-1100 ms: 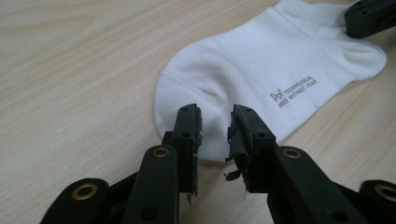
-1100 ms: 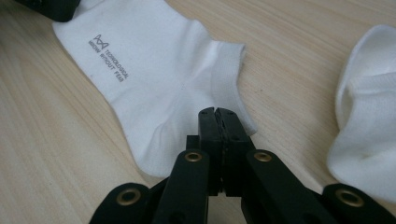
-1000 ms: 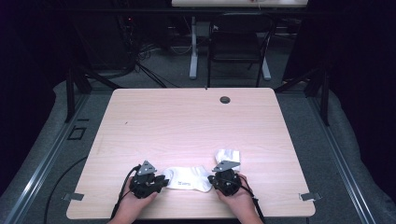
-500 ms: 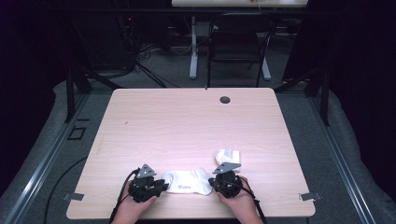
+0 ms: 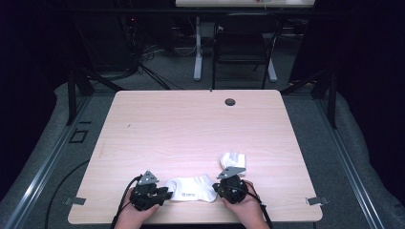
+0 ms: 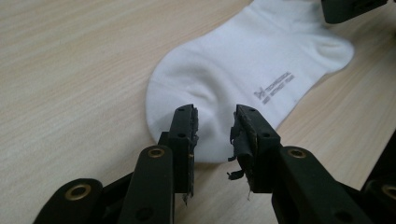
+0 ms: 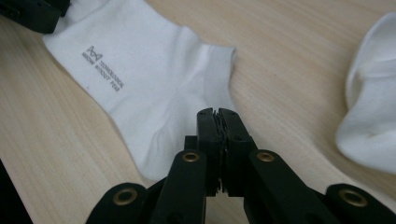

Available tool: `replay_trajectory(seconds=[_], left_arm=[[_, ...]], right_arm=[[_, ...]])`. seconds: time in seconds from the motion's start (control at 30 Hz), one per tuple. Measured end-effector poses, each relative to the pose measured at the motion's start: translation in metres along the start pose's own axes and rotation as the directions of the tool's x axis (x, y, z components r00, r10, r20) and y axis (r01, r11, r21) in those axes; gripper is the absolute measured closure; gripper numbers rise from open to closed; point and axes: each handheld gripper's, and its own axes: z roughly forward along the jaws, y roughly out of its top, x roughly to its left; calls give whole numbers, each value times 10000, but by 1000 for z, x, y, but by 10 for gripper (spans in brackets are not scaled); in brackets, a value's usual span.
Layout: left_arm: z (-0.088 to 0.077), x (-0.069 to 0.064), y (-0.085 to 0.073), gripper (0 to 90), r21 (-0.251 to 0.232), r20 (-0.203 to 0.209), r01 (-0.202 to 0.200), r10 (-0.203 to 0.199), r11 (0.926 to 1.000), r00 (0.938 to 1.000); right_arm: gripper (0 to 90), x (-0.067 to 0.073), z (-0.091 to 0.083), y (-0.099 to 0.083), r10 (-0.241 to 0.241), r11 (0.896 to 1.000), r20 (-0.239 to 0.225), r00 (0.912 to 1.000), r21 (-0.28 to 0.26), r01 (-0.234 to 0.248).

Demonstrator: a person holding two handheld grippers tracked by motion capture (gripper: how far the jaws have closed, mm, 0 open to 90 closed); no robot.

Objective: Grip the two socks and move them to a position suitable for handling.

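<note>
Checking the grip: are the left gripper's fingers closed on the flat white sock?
No, the left gripper fingers stand apart over the flat white cotton sock.

Open surface (image 5: 191, 129) beyond both grippers; only a crumpled sock (image 5: 232, 159) just behind the right gripper (image 5: 220, 187), a grommet (image 5: 230, 101) far back.

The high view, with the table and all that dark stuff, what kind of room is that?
Probably a lab or recording room, not a home. A bare wooden table stands between black curtains, loose cables lie on the floor behind it, and a metal chair waits at another desk.
</note>
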Motion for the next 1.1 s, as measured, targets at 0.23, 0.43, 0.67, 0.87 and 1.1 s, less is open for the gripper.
replay_trajectory(seconds=[0.23,0.43,0.67,0.87,1.1], left_arm=[[-5,6,8,648,-643,-229,-392,378,9972,9990],[-6,13,10,619,-794,-401,-407,376,9960,9985],[-7,18,11,597,-919,-655,-487,427,9946,9969],[-5,20,12,591,-876,-671,-473,415,9950,9969],[-3,21,13,589,-817,-607,-512,463,9953,9971]], right_arm=[[818,-19,-22,1,793,9882,861,9931,-1376,-669],[714,-37,-25,3,1436,9754,1827,9726,-1919,-1080],[628,-52,-10,13,2049,9712,2048,9571,-1641,-1728],[578,-62,12,20,2330,9709,1927,9532,-1013,-2169],[585,-54,31,28,1919,9806,2036,9601,-803,-1789]])
